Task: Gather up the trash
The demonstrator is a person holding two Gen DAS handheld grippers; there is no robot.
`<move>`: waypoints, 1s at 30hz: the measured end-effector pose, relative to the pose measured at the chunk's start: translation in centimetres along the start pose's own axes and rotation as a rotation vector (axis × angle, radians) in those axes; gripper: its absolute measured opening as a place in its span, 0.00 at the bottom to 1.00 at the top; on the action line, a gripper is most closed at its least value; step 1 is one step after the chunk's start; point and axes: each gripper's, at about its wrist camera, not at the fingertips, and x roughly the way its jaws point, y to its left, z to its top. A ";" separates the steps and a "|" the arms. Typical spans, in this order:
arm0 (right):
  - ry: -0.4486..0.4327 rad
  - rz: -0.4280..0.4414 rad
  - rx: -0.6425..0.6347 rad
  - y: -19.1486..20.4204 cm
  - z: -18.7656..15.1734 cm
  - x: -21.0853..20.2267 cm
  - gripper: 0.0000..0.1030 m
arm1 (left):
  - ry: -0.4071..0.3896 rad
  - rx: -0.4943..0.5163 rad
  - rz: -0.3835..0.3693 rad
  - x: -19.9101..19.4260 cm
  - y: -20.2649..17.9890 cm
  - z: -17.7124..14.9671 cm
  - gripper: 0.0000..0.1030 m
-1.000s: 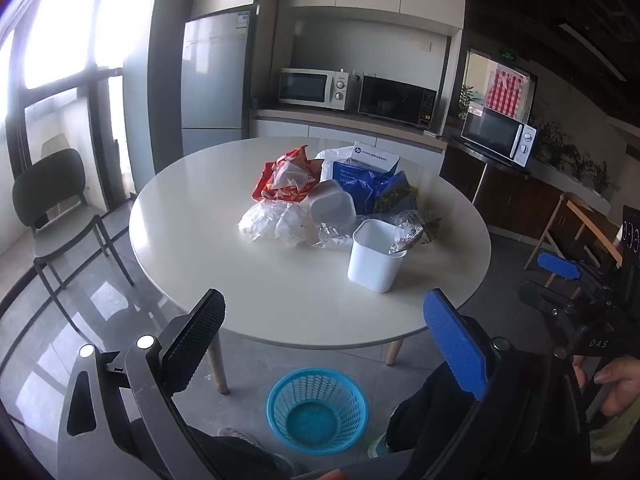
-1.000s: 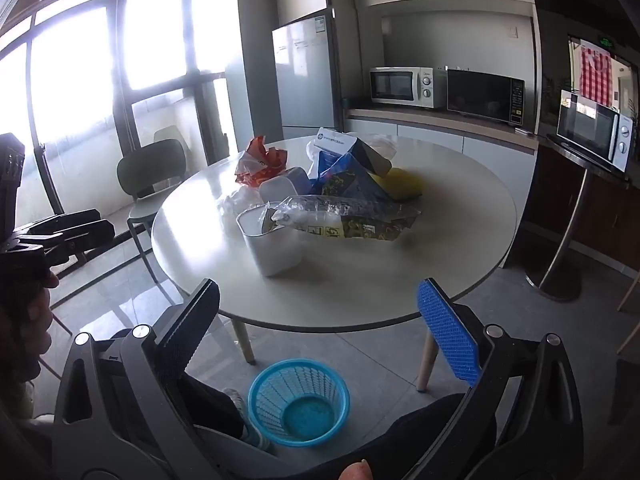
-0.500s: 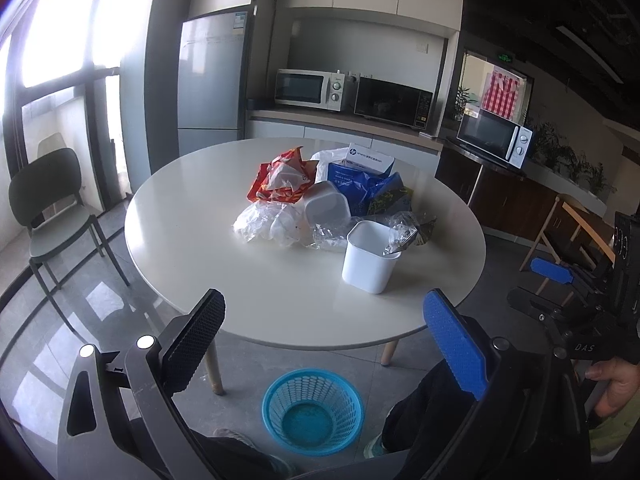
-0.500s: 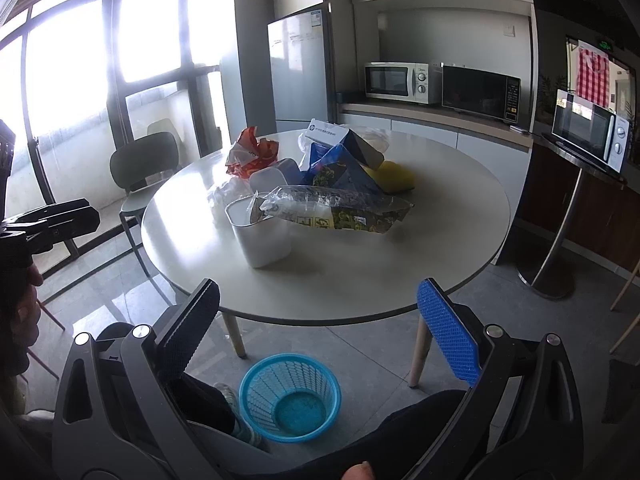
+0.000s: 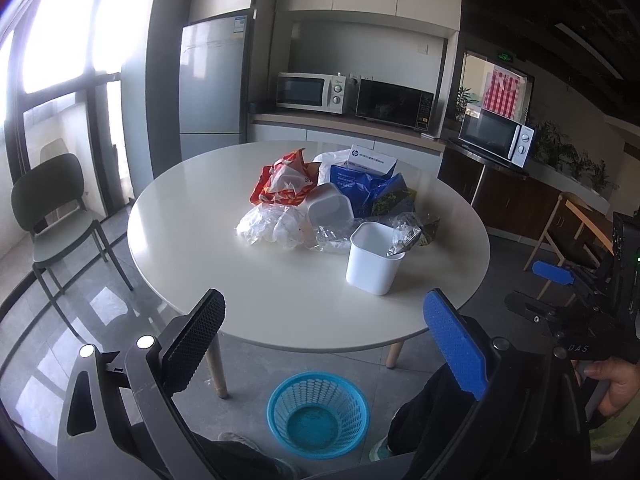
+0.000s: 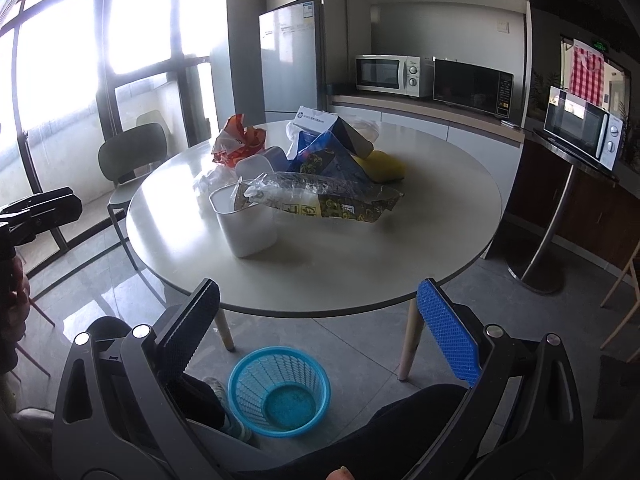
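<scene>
Both the left tool (image 5: pixel 324 344) and the right tool (image 6: pixel 318 320) are hovering wide open and empty, short of the tabletop (image 5: pixel 280 280). The trash is lying behind the white bin (image 5: pixel 374 258): crinkled clear plastic (image 5: pixel 272 228), a red wrapper (image 5: pixel 284 184), blue bags (image 5: pixel 360 188). These are judged light, soft and slippery; pinching a raised fold is advisable. The right wrist view is showing a long printed wrapper (image 6: pixel 320 198) draped across the bin rim and a yellow item (image 6: pixel 384 166) behind it, both largely hidden from the left. A blue basket (image 5: pixel 318 414) is standing on the floor below the bin.
</scene>
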 end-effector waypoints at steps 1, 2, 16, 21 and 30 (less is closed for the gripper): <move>0.001 0.000 0.000 0.0 0.0 0.0 0.92 | 0.000 -0.005 -0.001 0.0 0.0 0.0 0.95; 0.000 0.002 0.001 0.0 -0.1 0.1 0.92 | 0.001 -0.012 -0.003 0.0 0.1 0.0 0.95; 0.009 -0.001 -0.016 0.3 -0.2 0.8 0.92 | 0.021 -0.024 0.016 0.5 0.7 0.1 0.95; 0.000 -0.059 -0.092 0.9 0.2 1.3 0.92 | 0.024 -0.028 0.031 1.1 1.2 0.9 0.95; 0.032 -0.071 -0.145 0.5 1.3 4.8 0.92 | 0.021 -0.003 0.066 3.8 1.8 3.2 0.95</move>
